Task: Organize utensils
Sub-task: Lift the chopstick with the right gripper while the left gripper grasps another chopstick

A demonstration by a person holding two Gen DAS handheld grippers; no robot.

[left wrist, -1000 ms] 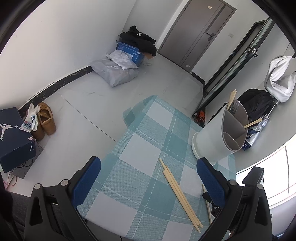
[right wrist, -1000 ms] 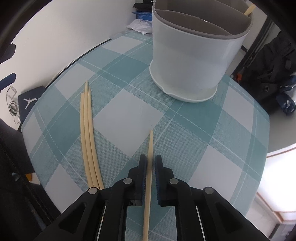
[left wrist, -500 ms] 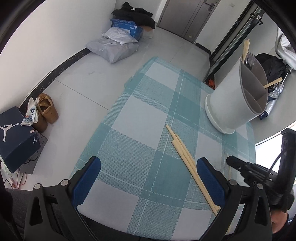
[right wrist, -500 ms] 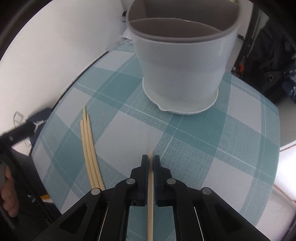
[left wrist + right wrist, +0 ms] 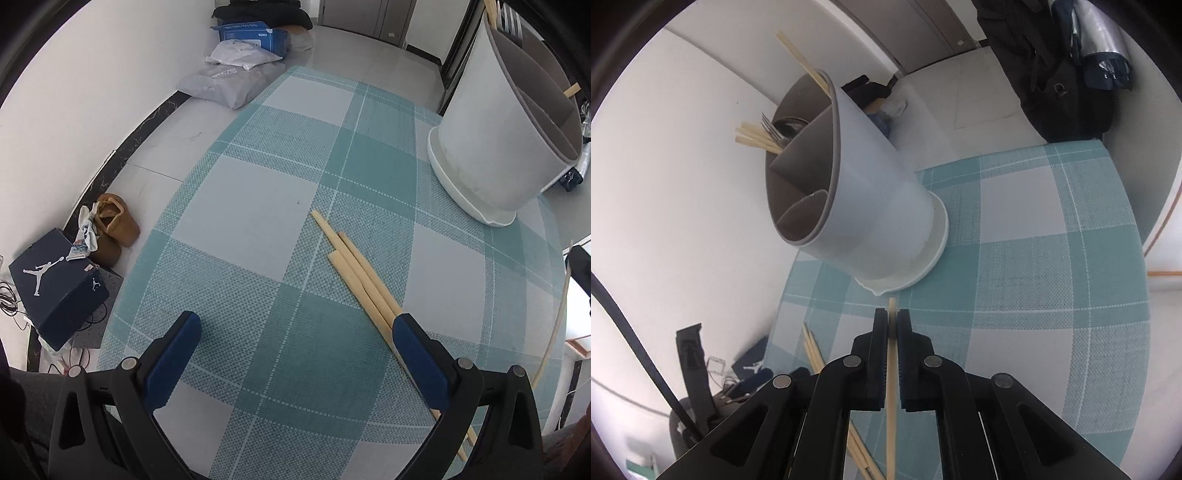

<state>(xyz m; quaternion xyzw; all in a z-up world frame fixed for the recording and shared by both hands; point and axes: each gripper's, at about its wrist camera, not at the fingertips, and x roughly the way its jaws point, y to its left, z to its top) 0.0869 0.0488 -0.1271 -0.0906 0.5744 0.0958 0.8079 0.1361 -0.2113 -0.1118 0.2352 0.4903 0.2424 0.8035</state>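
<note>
One chopstick [image 5: 891, 373] was pinched tight in the right tool [image 5: 892, 321], its tip toward the white holder [image 5: 882, 206] at 12 o'clock. Three more chopsticks [image 5: 354, 273] lay together on the checked worktop [image 5: 240, 206]. The left tool [image 5: 295, 328] was spread wide and held nothing, its right finger [image 5: 417, 358] over those three.

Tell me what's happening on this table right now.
A person with a gripper in each hand is sorting chopsticks into a white utensil holder. The right gripper is shut on one chopstick, lifted off the checked tablecloth and aimed toward the holder, which already has chopsticks and a fork in it. The left gripper is open, hovering over the three chopsticks lying on the cloth.
</note>
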